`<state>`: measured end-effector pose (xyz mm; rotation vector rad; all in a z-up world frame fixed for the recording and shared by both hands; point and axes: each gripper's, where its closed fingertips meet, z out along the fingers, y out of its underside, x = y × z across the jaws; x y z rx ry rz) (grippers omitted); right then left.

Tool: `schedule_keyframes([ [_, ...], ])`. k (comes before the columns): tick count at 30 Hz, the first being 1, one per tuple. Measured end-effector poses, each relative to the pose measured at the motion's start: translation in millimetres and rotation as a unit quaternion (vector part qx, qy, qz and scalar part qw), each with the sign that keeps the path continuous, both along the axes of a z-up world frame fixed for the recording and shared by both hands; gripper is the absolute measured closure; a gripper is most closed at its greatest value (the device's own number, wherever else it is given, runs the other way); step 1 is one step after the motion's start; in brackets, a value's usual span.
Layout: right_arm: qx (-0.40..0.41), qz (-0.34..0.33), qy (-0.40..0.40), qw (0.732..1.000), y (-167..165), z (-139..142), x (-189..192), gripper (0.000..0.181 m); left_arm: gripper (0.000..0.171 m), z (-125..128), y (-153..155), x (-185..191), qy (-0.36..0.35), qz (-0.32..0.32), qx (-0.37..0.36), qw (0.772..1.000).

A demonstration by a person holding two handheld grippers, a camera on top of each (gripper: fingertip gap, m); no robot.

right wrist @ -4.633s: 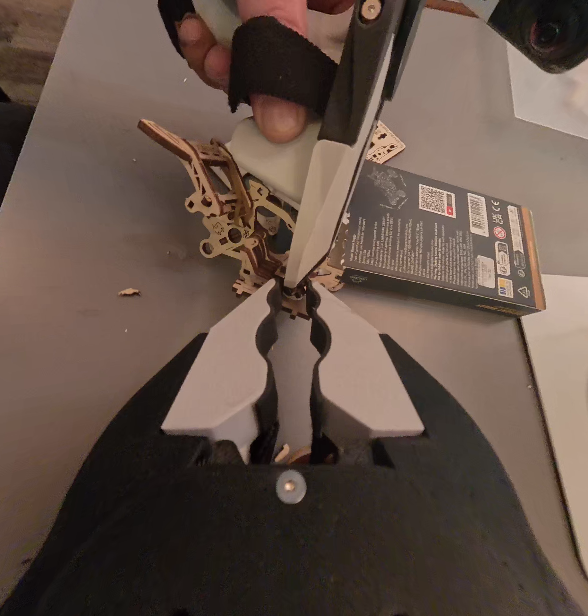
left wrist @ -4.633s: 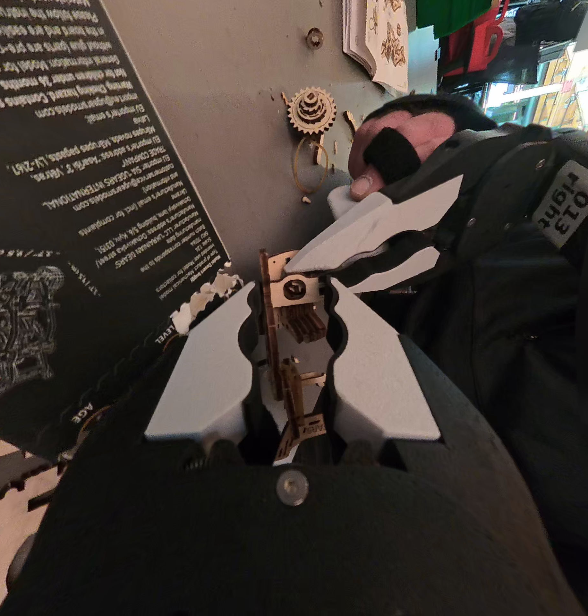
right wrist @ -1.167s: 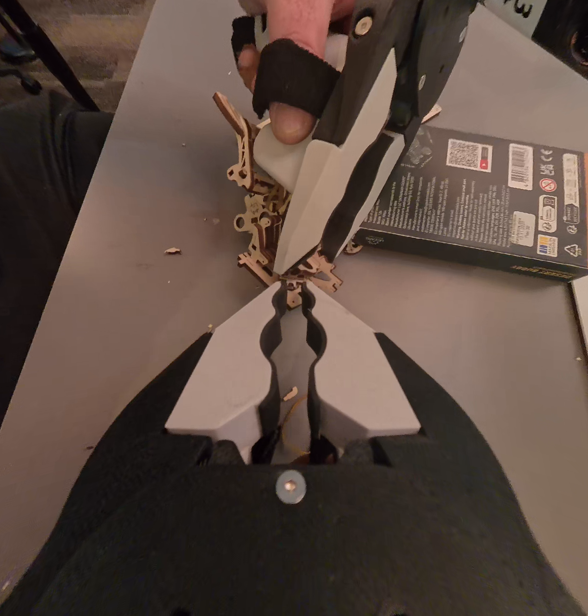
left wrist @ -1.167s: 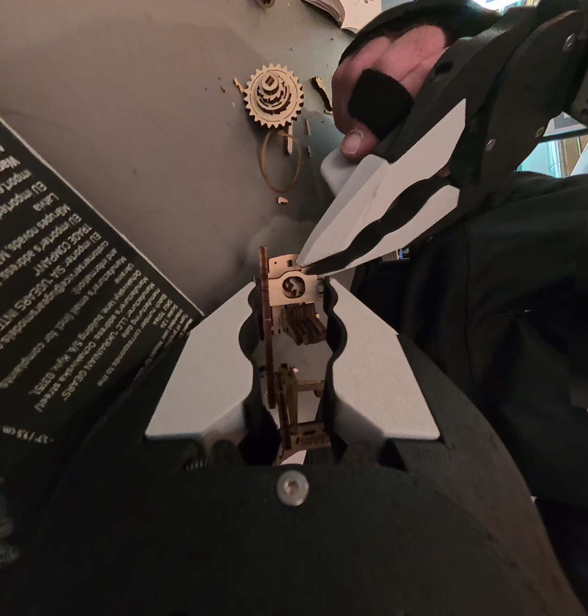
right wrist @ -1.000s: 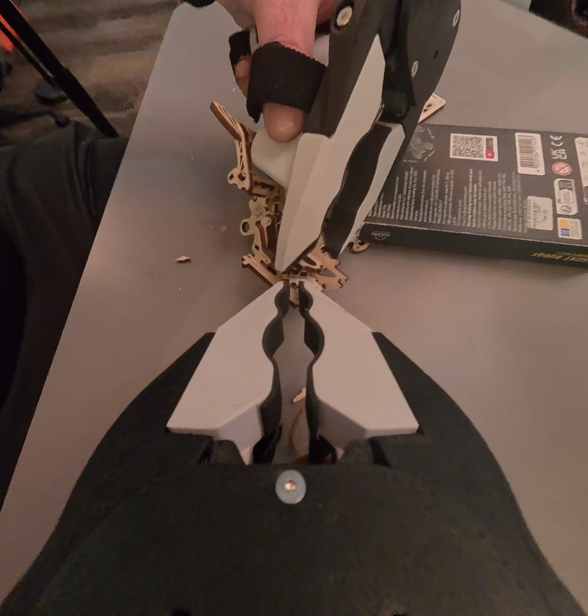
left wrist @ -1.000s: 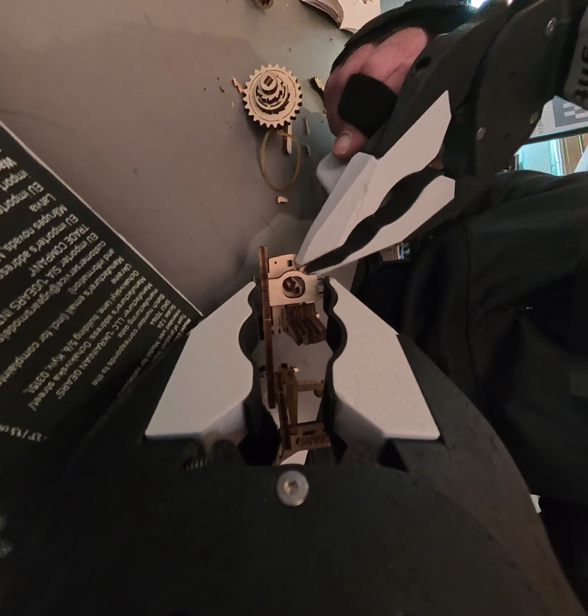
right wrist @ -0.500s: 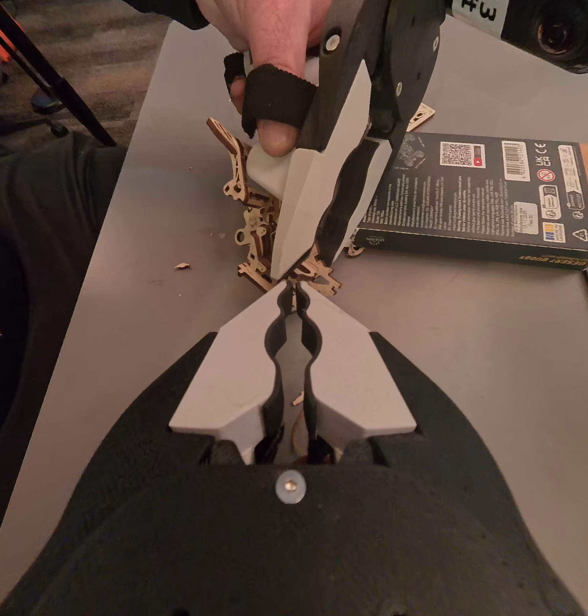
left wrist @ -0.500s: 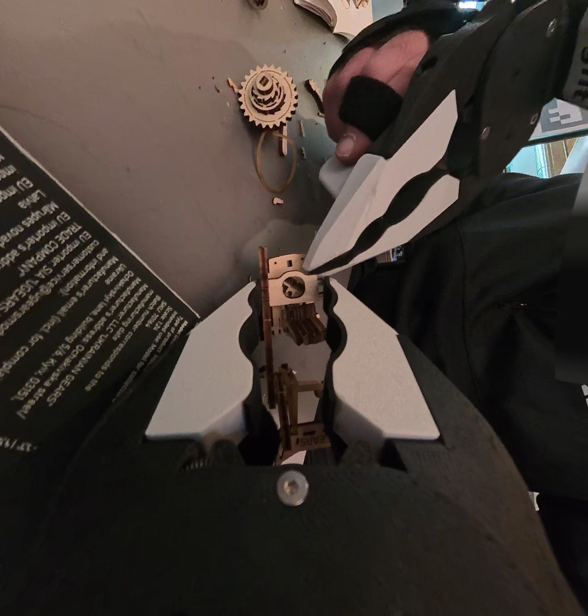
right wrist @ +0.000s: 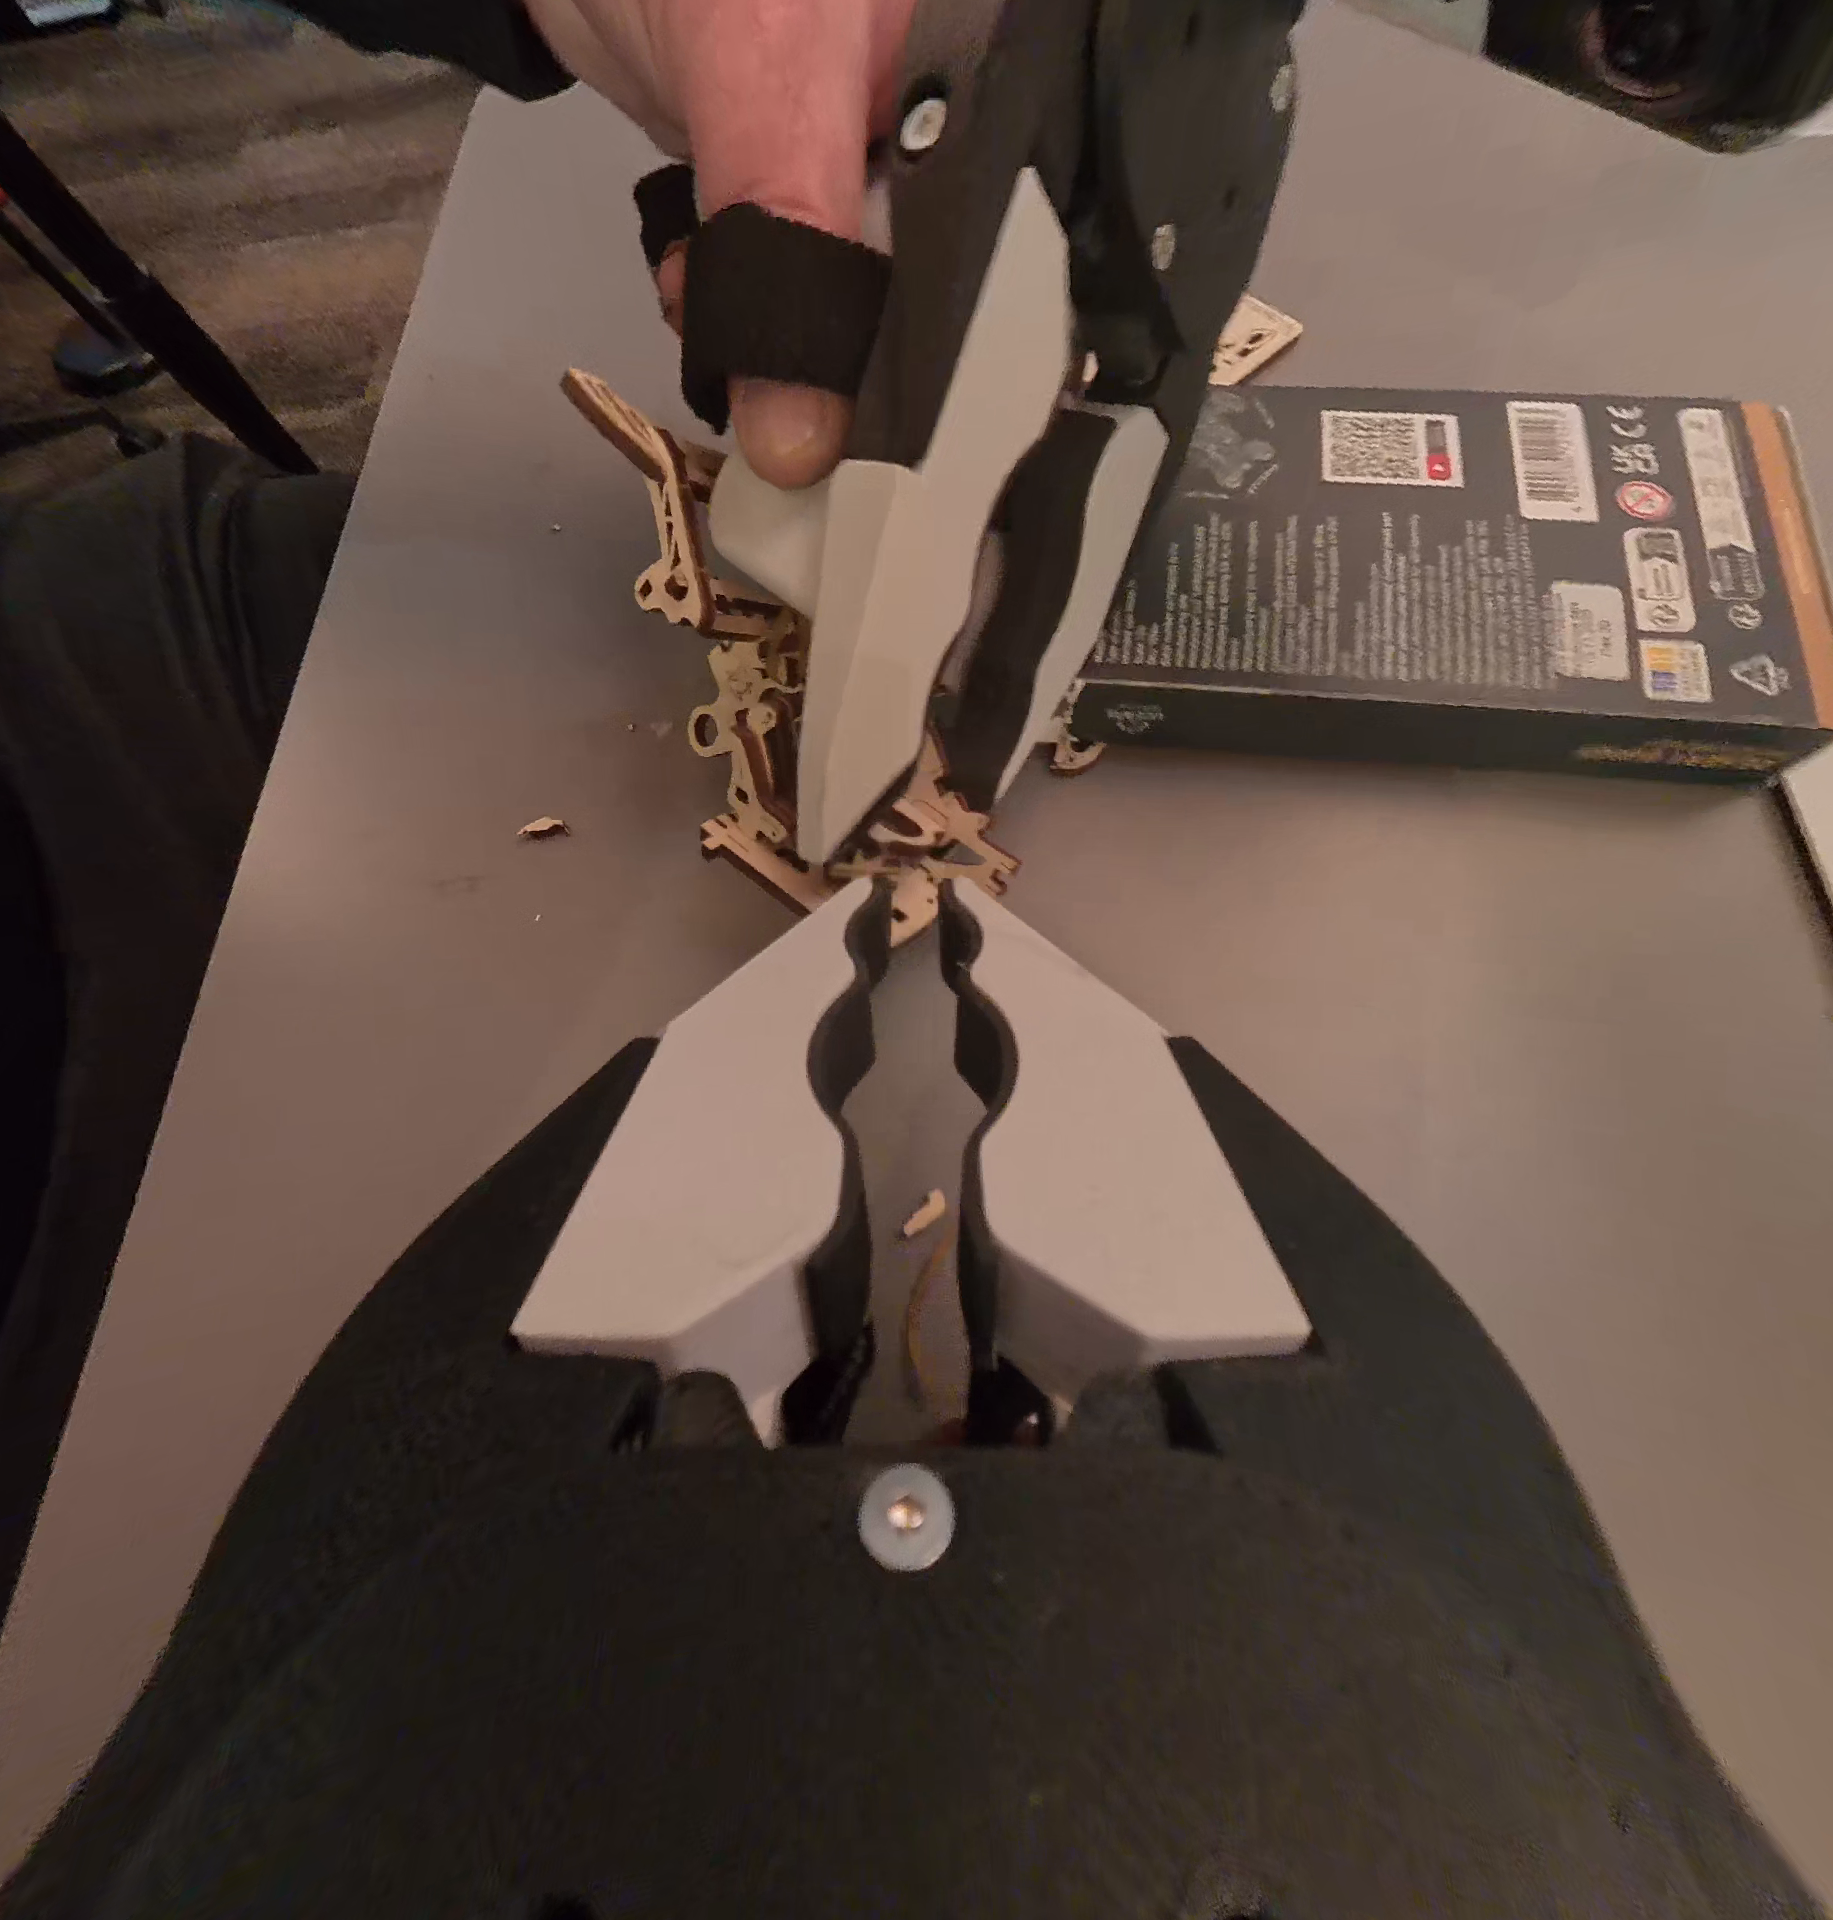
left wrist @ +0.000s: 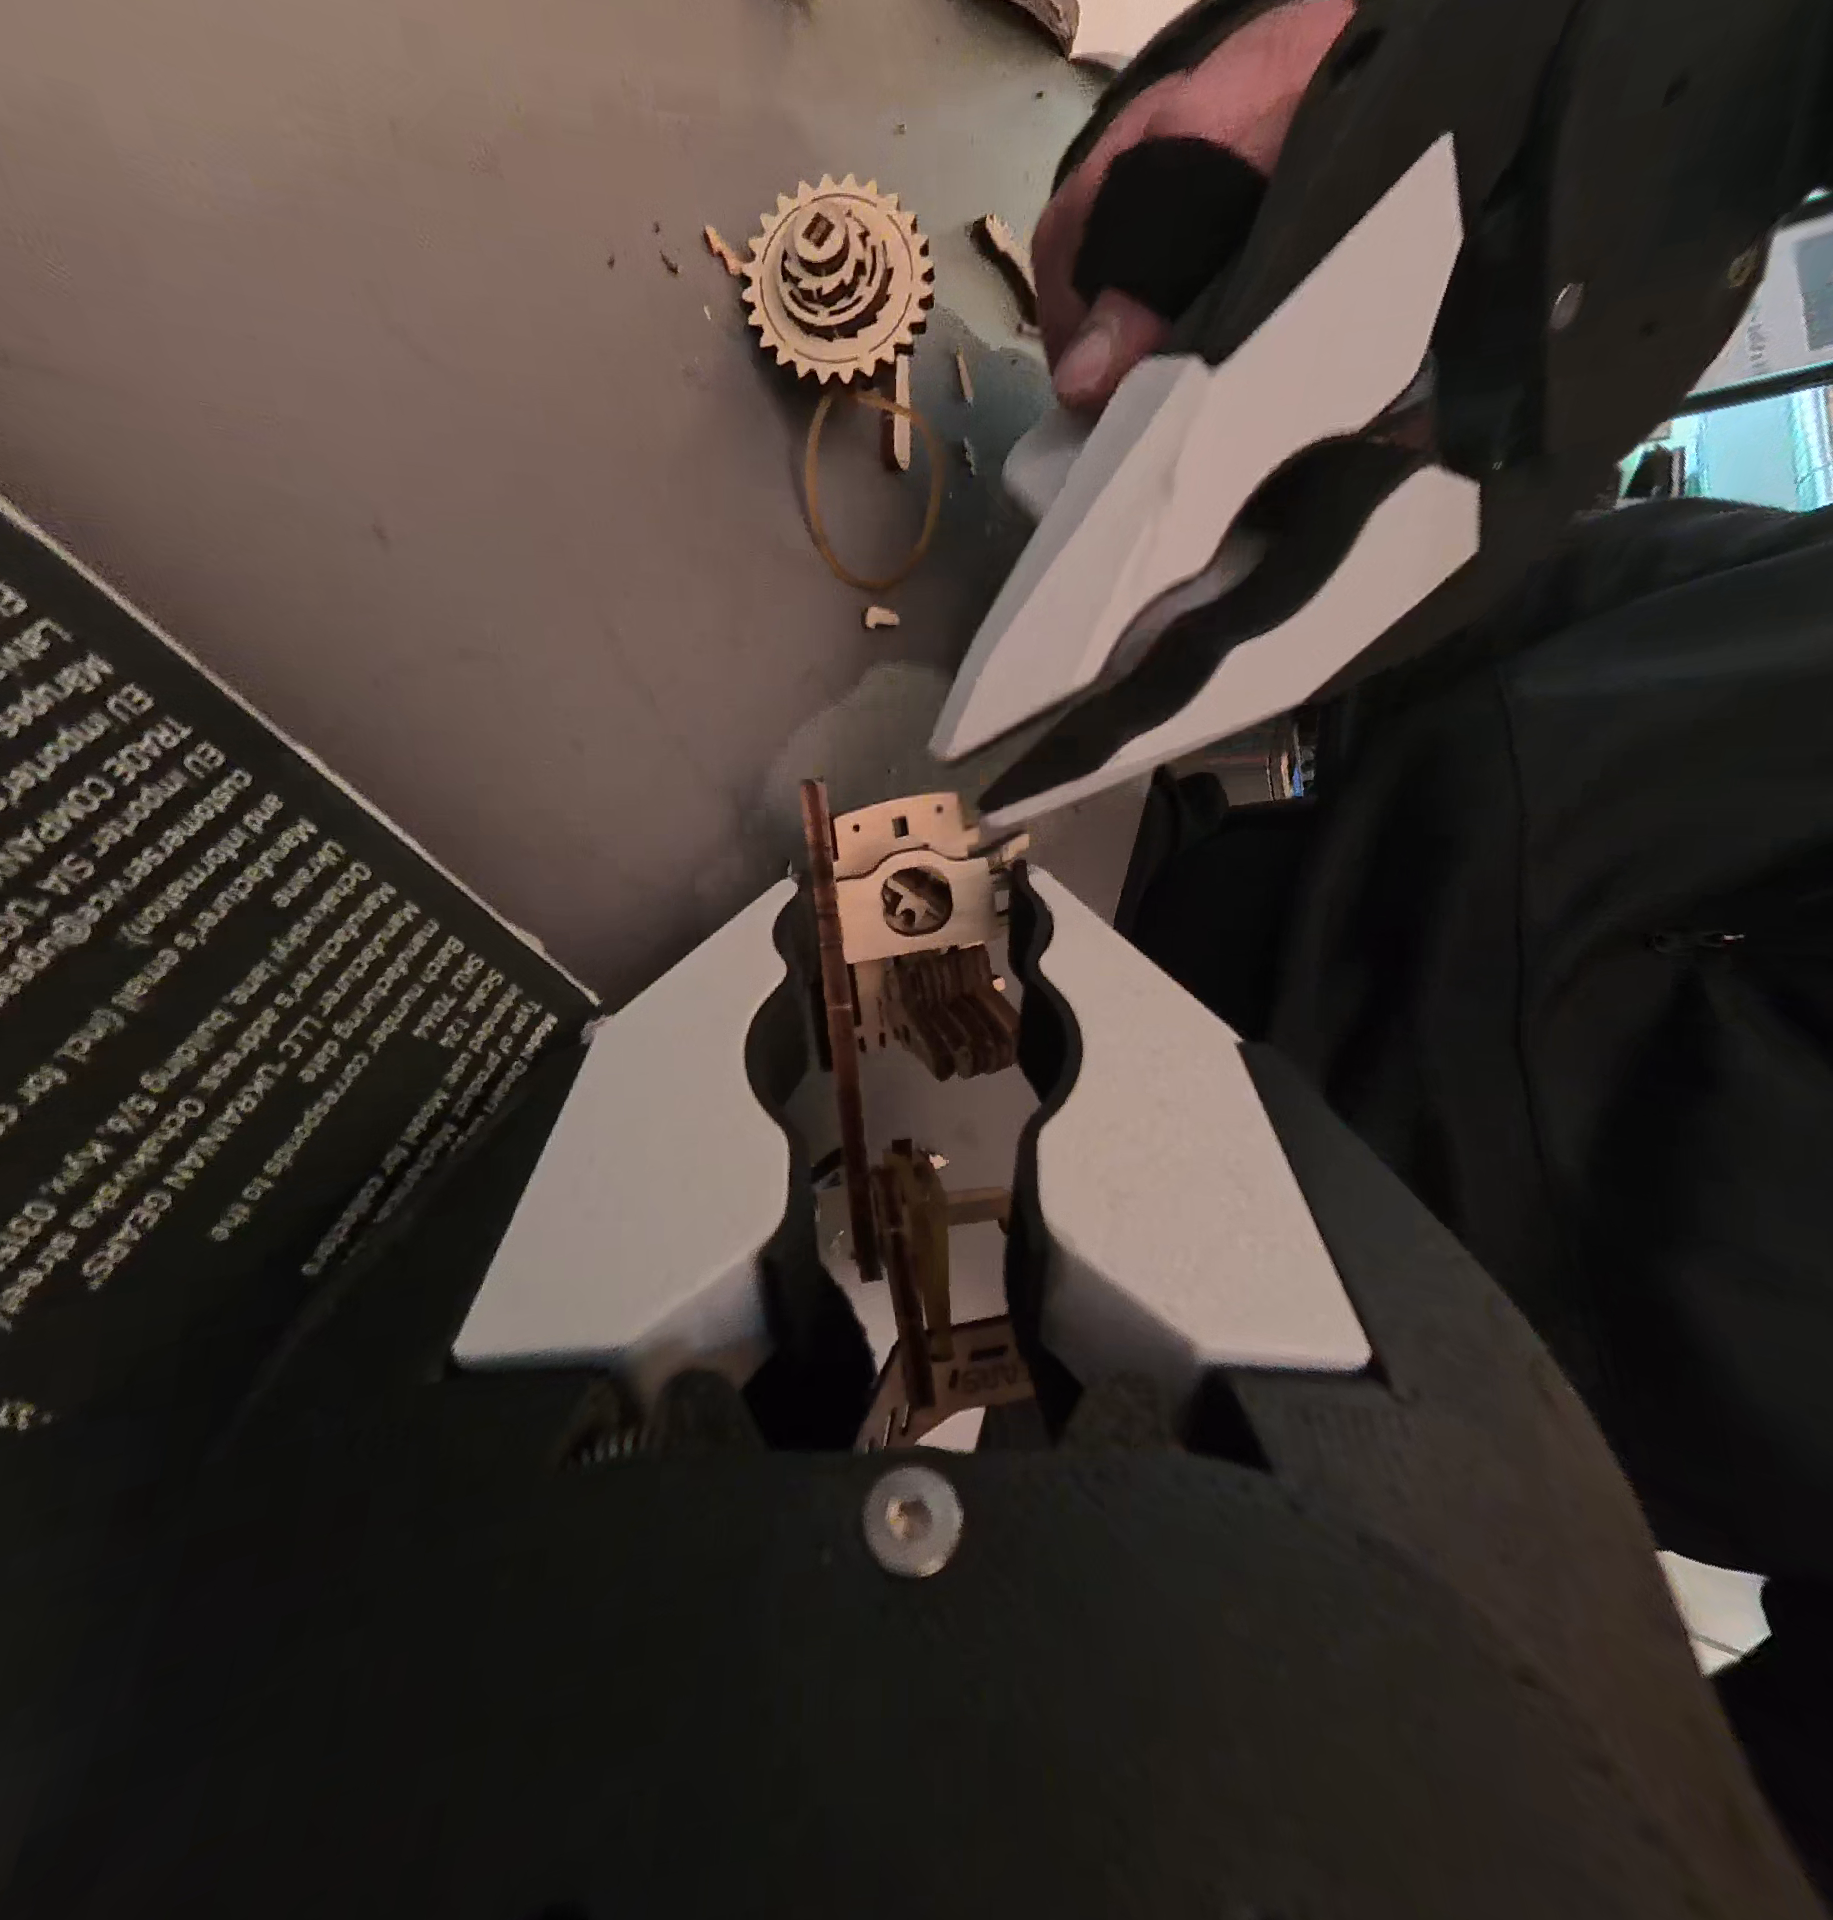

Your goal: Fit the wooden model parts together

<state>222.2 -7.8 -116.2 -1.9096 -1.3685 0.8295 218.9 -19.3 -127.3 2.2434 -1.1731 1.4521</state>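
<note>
The left gripper (left wrist: 917,914) is clamped on the wooden model (left wrist: 917,977), holding it above the grey worktop (left wrist: 424,436) with the plywood frame running back between its fingers. The right gripper (right wrist: 907,914) is pinched shut on a small wooden part (right wrist: 910,906) at its very tips, which meet the model's near end right under the left gripper's tips. The step in hand looks like seating that small part into the frame; doing it well probably means keeping the left grip steady, lining the tab squarely with its slot and pressing straight in, since thin plywood may snap if twisted. The two pairs of tips are crowded together, so each hides the joint from the other view and leaves little room to adjust. Lying well apart from the model are a wooden gear (left wrist: 839,281), a rubber band (left wrist: 876,494) just beside it and scattered wood scraps. A dark printed box (right wrist: 1463,582) lies near the model.
</note>
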Motion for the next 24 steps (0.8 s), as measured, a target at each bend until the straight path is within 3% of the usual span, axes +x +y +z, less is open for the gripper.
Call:
schedule_keyframes([
  [6, -0.069, 0.010, -0.035, 0.997, -16.1, -22.1, 7.6, 0.168, 0.136, -5.1, -0.8, 0.5, 0.017, -0.006, 0.050, 0.999],
  [19, -0.076, 0.006, -0.040, 0.996, -24.9, -39.0, -2.8, 0.177, 0.129, -18.7, -8.2, 0.9, 0.072, -0.044, 0.172, 0.982],
  [24, -0.073, 0.013, -0.039, 0.997, -26.0, -37.7, -3.0, 0.176, 0.112, -4.8, -6.7, 1.4, 0.031, -0.019, 0.147, 0.988],
])
